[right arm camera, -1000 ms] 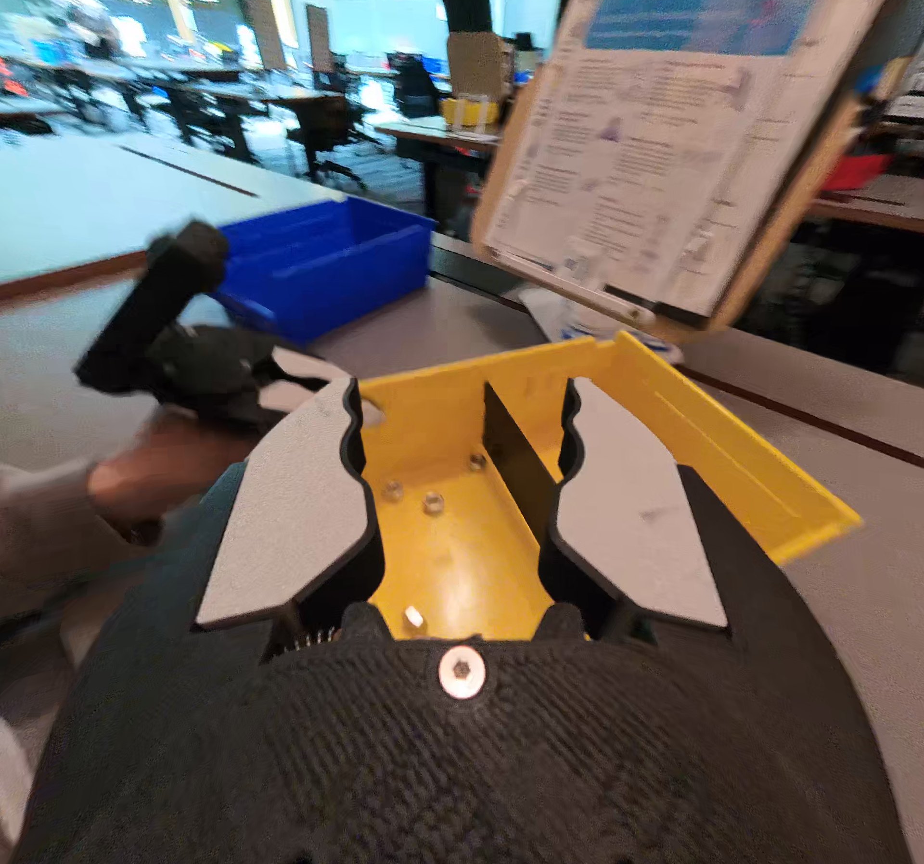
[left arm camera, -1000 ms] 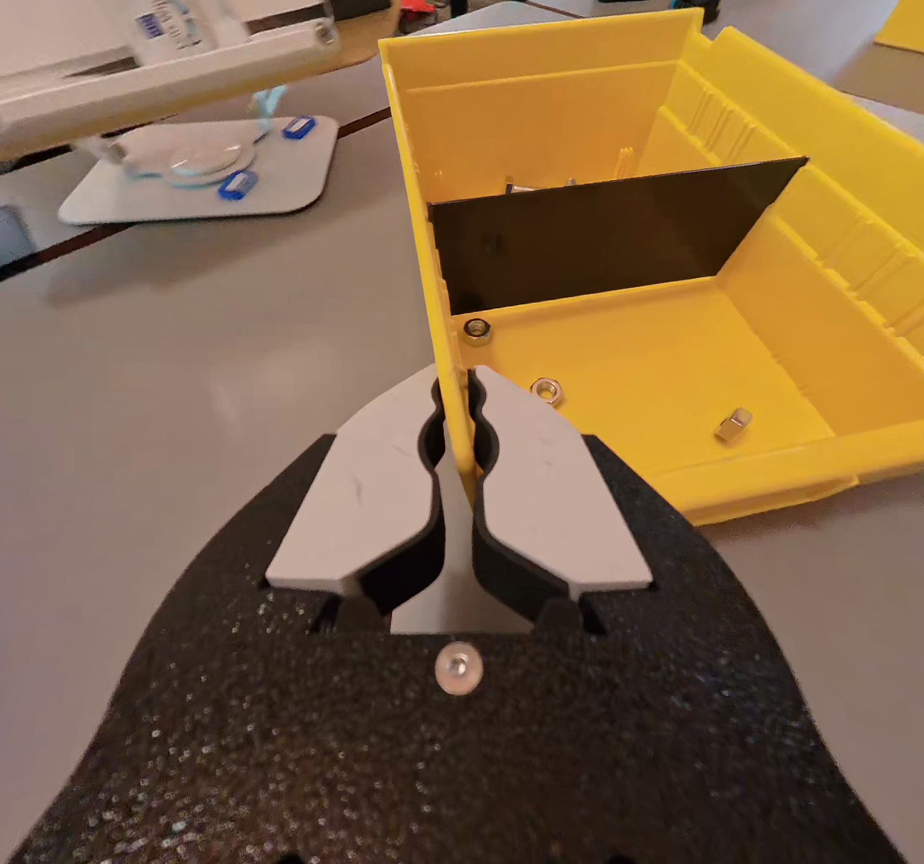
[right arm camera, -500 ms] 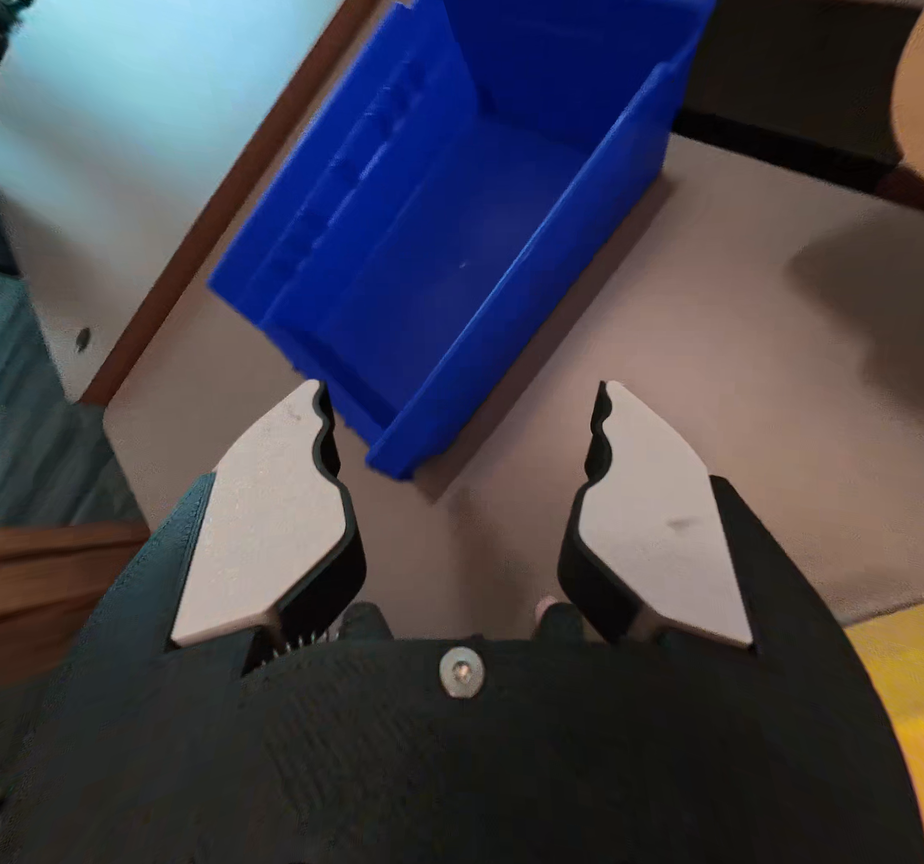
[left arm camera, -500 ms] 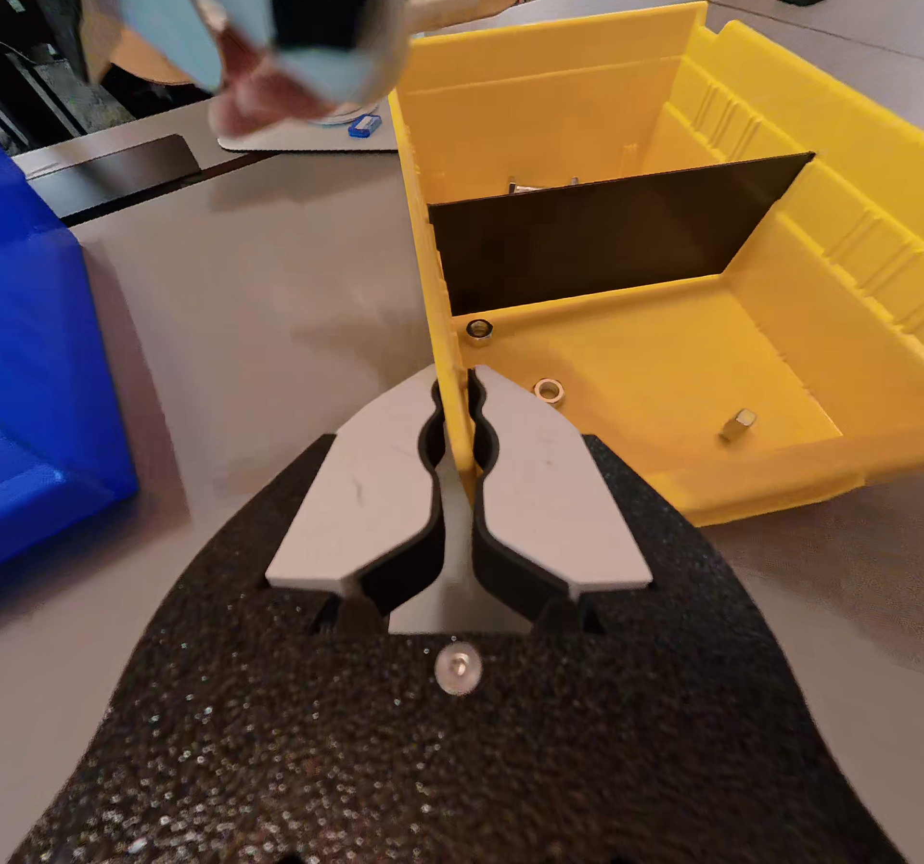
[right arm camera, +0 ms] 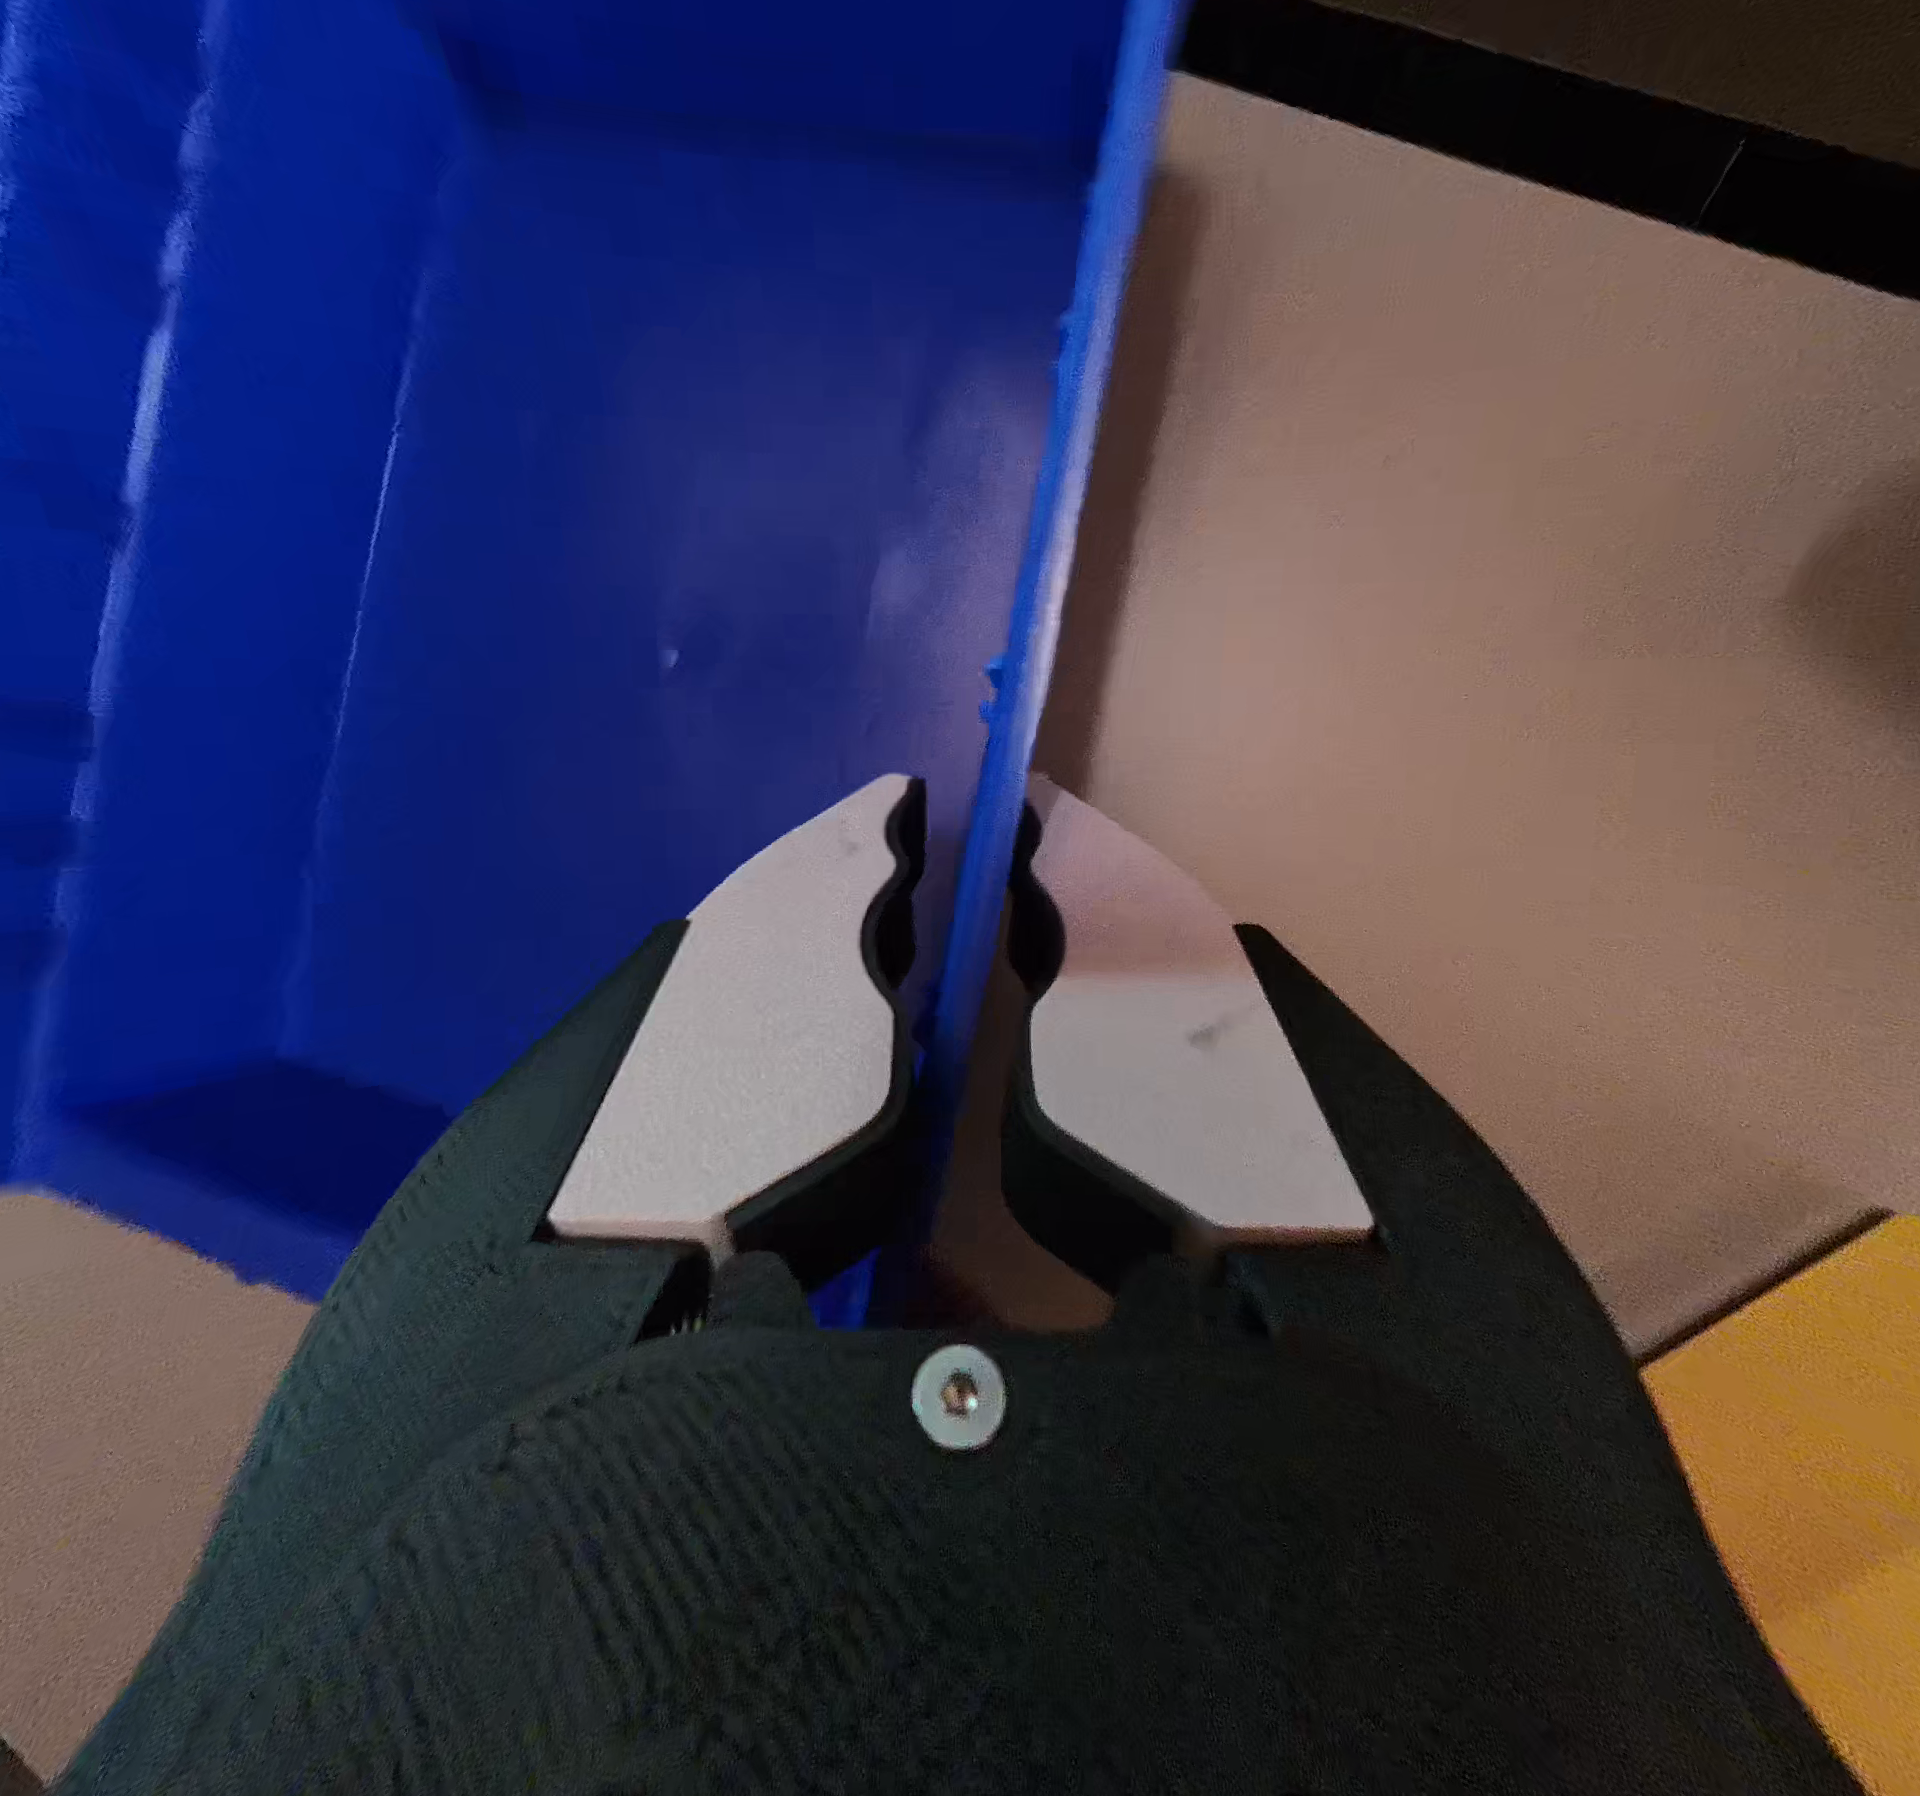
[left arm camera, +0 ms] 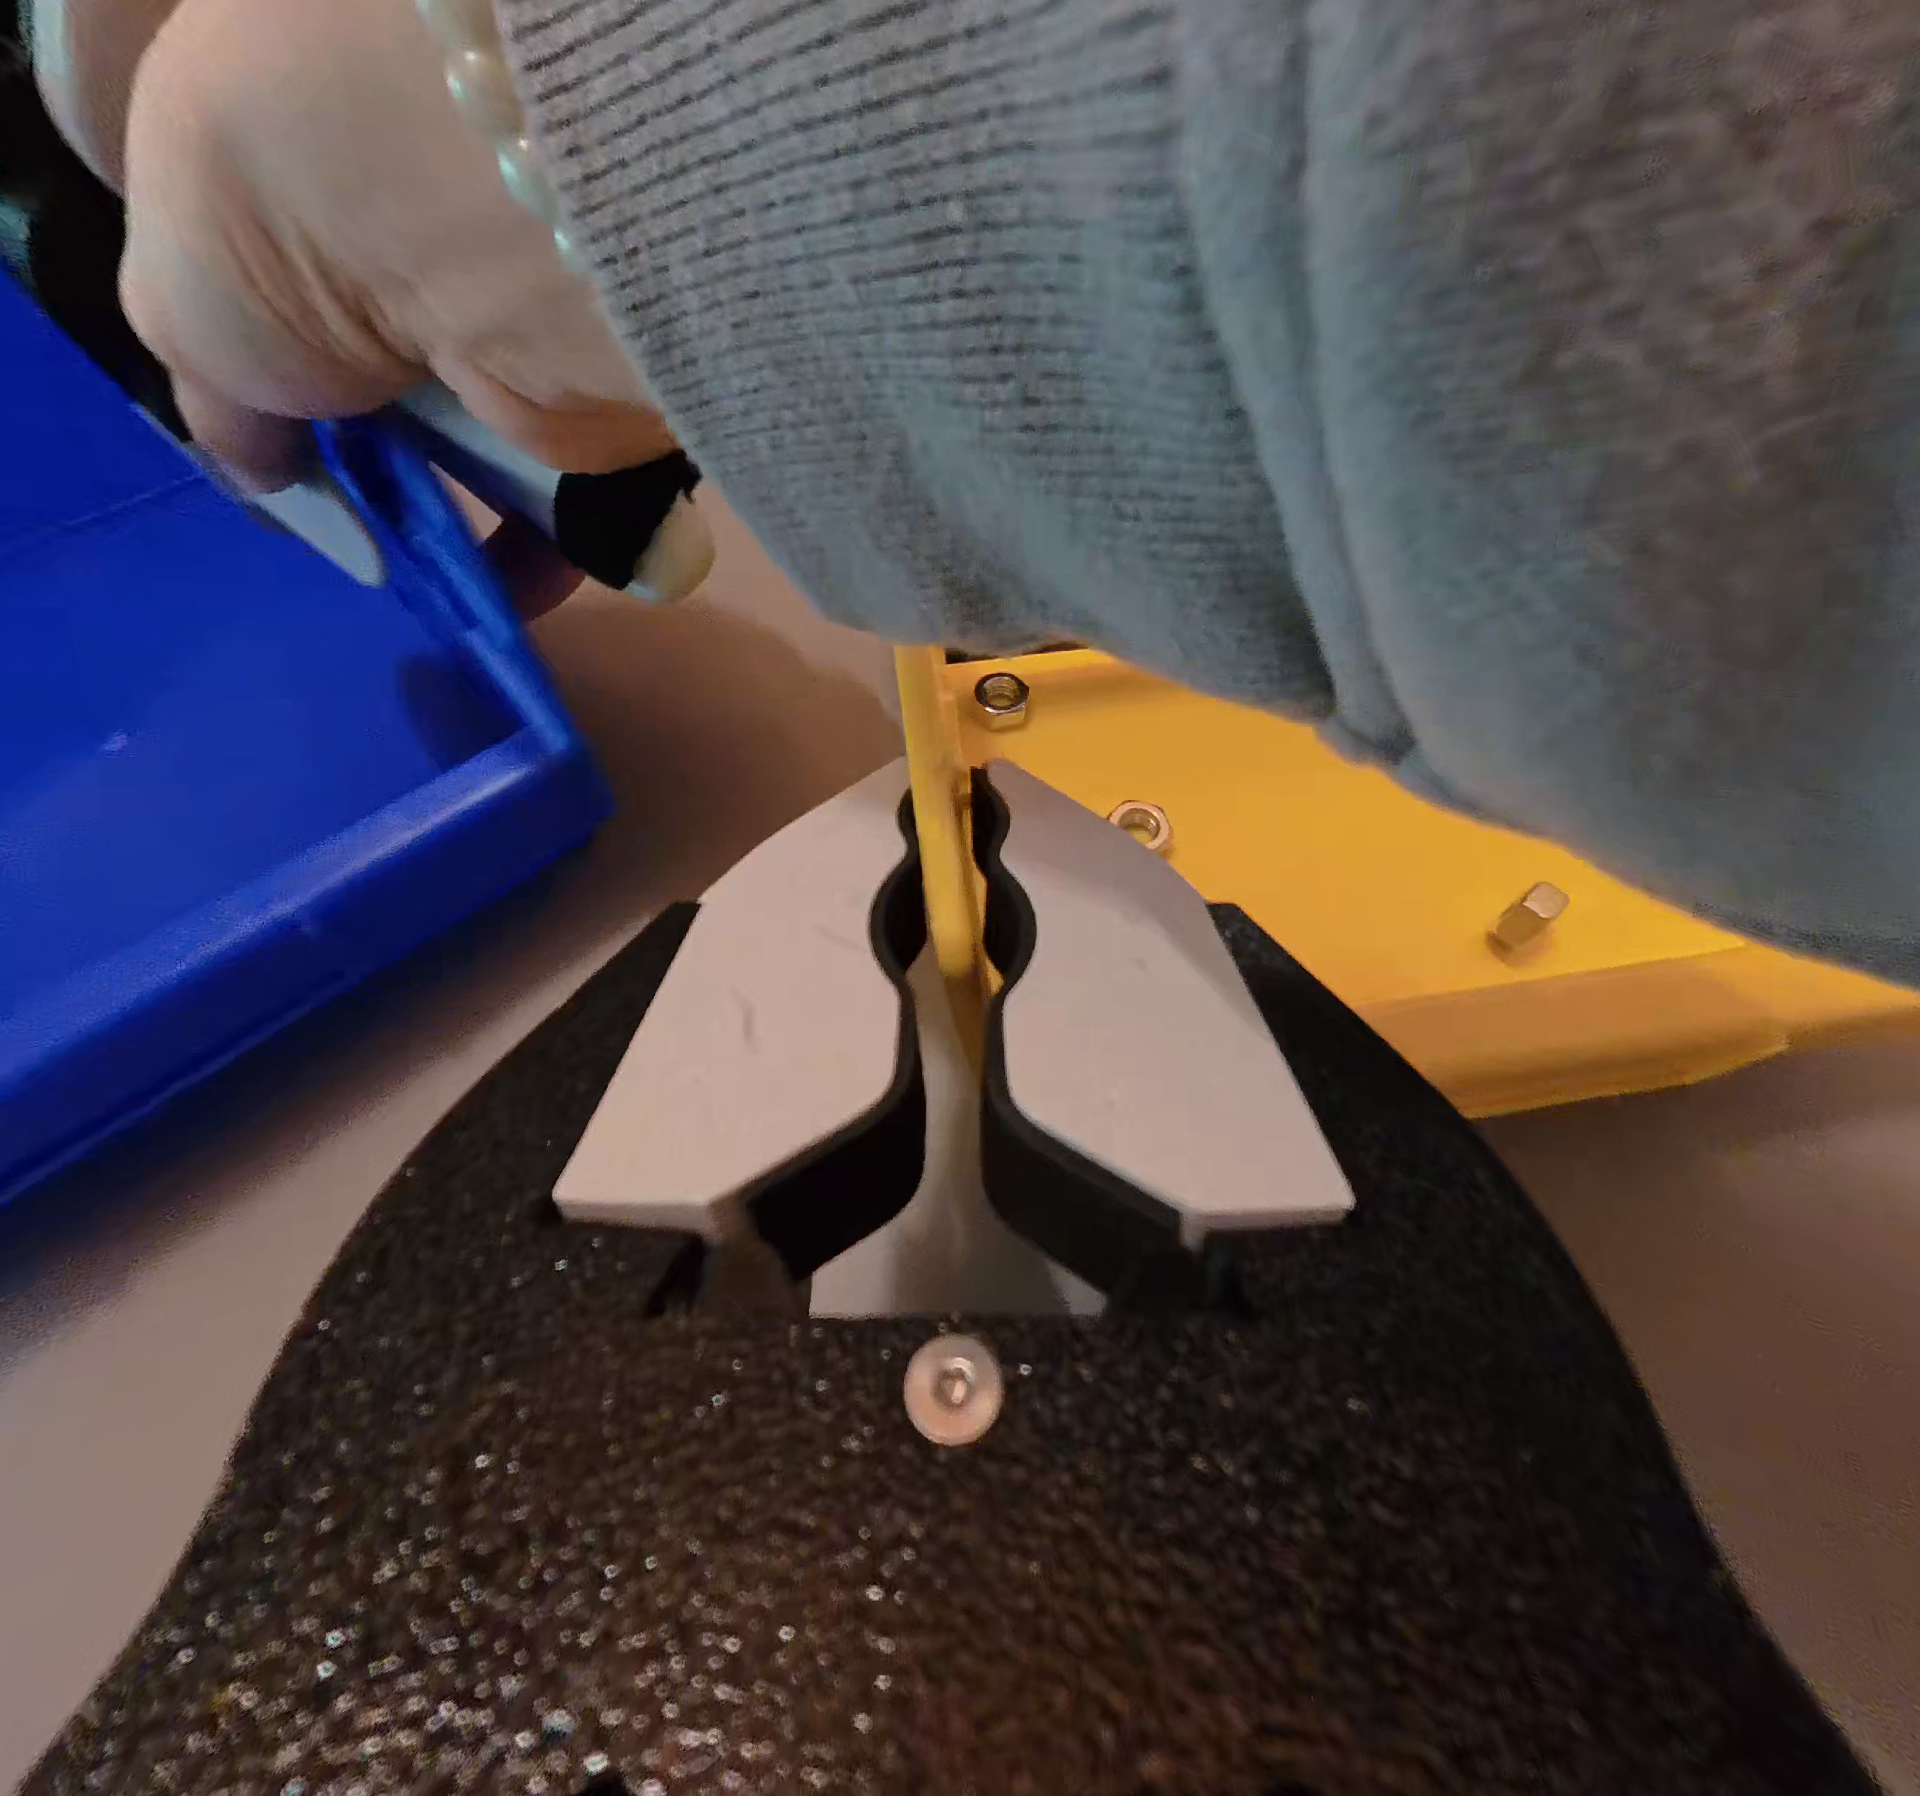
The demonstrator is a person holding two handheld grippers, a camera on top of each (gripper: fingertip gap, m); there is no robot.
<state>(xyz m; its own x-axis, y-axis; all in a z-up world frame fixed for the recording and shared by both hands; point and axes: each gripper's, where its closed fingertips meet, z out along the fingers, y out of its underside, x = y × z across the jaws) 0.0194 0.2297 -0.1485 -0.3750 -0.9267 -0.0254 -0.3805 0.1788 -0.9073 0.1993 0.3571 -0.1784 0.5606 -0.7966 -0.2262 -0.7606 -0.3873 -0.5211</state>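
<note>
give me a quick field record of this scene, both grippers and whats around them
left gripper: shut on side wall of yellow bin
right gripper: straddles side wall of blue bin; left pad shows a gap
yellow bin contents: three metal nuts
over yellow bin: grey sleeve
surface: tan table
bins: apart, side by side

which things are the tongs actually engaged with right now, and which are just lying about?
Engaged:
- left tongs shut on the yellow bin wall
- right tongs straddling the blue bin wall

Lying about:
- three metal nuts on the yellow bin floor
- table
</note>
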